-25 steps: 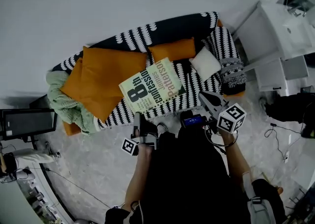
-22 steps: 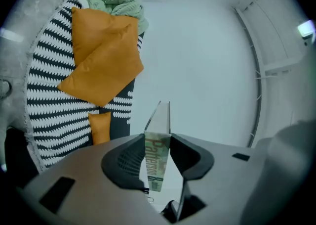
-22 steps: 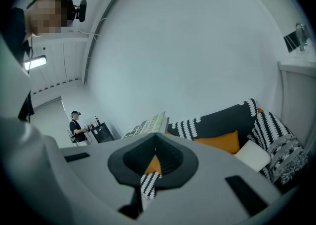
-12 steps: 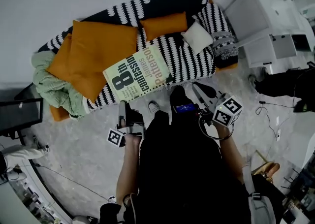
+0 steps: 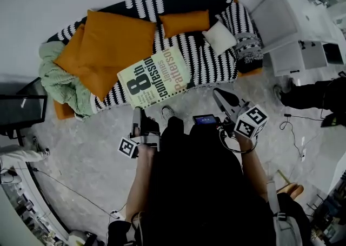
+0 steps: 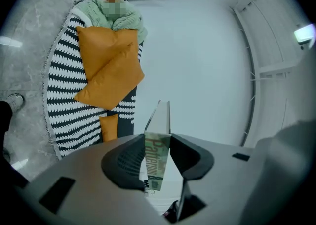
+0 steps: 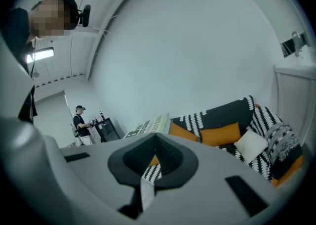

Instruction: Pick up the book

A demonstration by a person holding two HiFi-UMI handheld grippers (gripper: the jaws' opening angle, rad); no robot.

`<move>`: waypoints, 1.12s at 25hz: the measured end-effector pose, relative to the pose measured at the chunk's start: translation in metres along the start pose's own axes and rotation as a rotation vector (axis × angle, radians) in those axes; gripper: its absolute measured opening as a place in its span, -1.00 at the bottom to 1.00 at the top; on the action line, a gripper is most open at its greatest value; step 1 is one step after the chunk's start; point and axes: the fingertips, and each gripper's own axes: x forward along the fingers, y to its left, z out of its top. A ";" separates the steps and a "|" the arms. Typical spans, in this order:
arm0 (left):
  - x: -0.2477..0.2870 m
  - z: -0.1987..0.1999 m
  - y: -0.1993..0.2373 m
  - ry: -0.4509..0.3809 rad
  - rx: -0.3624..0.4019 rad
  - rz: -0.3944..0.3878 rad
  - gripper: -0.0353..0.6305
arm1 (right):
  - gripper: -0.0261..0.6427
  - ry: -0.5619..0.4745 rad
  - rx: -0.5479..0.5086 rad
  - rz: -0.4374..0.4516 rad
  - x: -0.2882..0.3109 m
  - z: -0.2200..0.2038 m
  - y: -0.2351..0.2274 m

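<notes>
The book (image 5: 154, 77) is a large pale green paperback with black title print. It is held up over the sofa's front edge, cover facing up. My left gripper (image 5: 138, 114) is shut on its lower edge. In the left gripper view the book (image 6: 157, 159) stands edge-on, and both pads of the left gripper (image 6: 158, 142) press on it. My right gripper (image 5: 223, 99) hovers to the right of the book with nothing in it. In the right gripper view its jaws meet at the right gripper's tip (image 7: 156, 136), and the book (image 7: 148, 126) shows beyond them.
A sofa (image 5: 211, 61) with a black and white striped cover carries orange cushions (image 5: 116, 37), a white cushion (image 5: 219, 37) and a green blanket (image 5: 59, 85). White cabinets (image 5: 286, 28) stand at the right and a black unit (image 5: 21, 110) at the left. Cables lie on the marble floor.
The head view has swung about, so sofa and book sit higher and further left in the picture. The book stays in the left gripper and the right gripper stays shut beside it.
</notes>
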 end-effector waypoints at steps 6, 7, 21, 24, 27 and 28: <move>-0.008 -0.026 -0.008 0.024 0.005 0.004 -0.40 | -0.87 0.053 -0.047 0.040 -0.025 -0.013 0.016; -0.018 -0.047 -0.007 0.025 0.004 -0.001 -0.40 | -0.87 0.052 -0.049 0.046 -0.048 -0.021 0.013; -0.148 -0.211 0.004 -0.058 -0.031 0.038 -0.40 | -0.87 0.088 -0.007 0.157 -0.221 -0.112 -0.003; -0.157 -0.218 0.001 -0.056 -0.016 0.036 -0.40 | -0.87 0.069 -0.014 0.168 -0.227 -0.109 0.002; -0.158 -0.226 -0.001 -0.043 -0.018 0.024 -0.40 | -0.87 0.043 -0.030 0.164 -0.233 -0.102 0.005; -0.158 -0.229 0.000 -0.036 -0.022 0.021 -0.40 | -0.87 0.038 -0.035 0.159 -0.234 -0.100 0.006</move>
